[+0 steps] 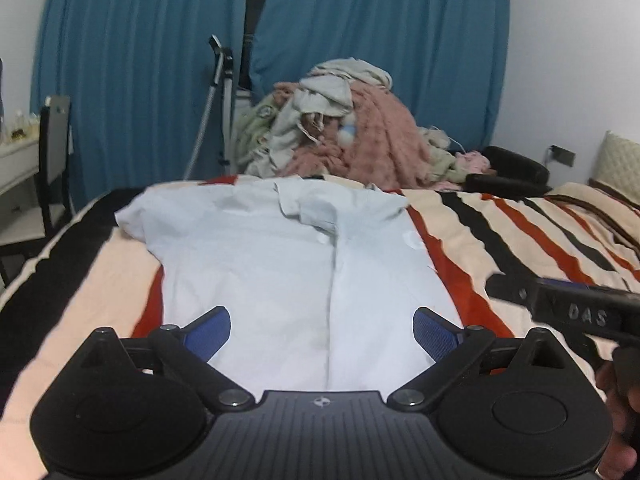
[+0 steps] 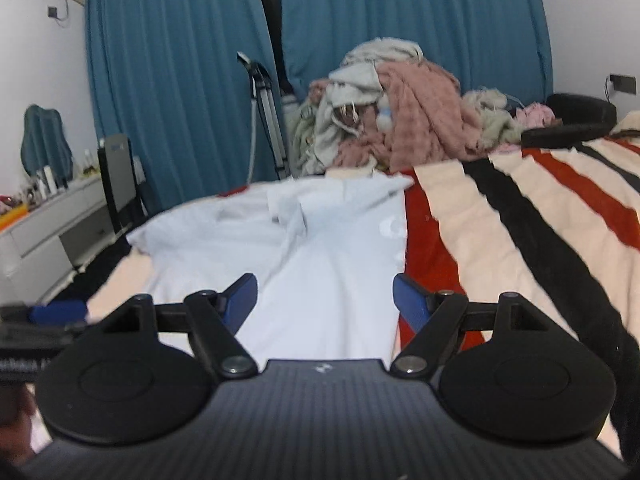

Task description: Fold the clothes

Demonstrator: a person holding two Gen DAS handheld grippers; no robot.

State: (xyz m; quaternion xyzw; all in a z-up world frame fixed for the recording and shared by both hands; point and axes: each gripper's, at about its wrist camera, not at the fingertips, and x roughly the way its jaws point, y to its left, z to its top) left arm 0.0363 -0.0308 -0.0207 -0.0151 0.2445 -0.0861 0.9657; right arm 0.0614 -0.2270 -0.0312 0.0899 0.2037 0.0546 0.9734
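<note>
Pale-blue shirt (image 1: 280, 264) flat on bed (image 1: 500, 232) | collar far, hem near

Pale blue short-sleeved cotton shirt (image 1: 280, 264), white print near one edge. Bed cover (image 1: 500, 232) striped cream, red-orange and black. Teal-blue fabric curtains (image 1: 140, 60) behind. Heap of clothes (image 1: 340, 120): dusty pink fluffy piece, off-white and pale green ones. Left tool (image 1: 322, 332) black body, blue textured pads (image 1: 210, 332); right tool (image 2: 324, 300) the same black with blue pads (image 2: 410, 300). Walls white, dresser (image 2: 48, 232) white-grey.
</note>
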